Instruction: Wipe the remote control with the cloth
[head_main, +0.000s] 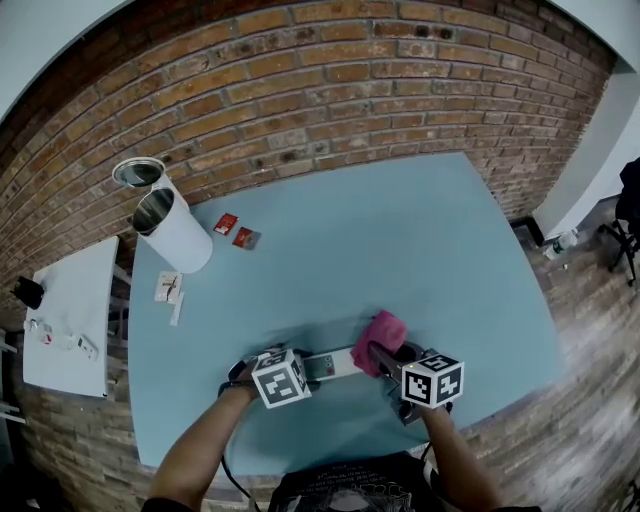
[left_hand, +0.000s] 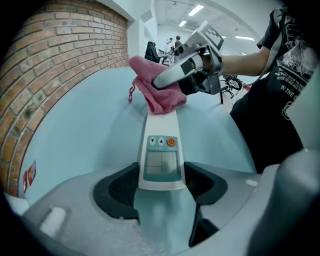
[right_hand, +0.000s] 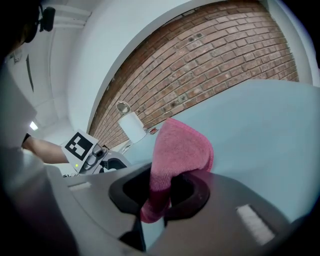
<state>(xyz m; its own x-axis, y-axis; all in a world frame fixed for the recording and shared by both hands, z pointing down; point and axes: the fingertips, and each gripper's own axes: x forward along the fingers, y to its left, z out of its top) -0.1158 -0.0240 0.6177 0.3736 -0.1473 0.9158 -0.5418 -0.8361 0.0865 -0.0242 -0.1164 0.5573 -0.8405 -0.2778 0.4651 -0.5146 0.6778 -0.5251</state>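
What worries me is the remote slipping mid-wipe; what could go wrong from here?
1. The left gripper clamps only the near end of the remote control, so a push from the cloth at the far end may swivel it or slide it out.
2. The right gripper pinches just a fold of the cloth; dragging might tug it loose.
3. Wiping nearer could press the orange button.

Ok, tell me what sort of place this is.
Probably an open office or lab workspace: a brick wall, a blue table beside it, and strip lights on the ceiling of a long room behind.
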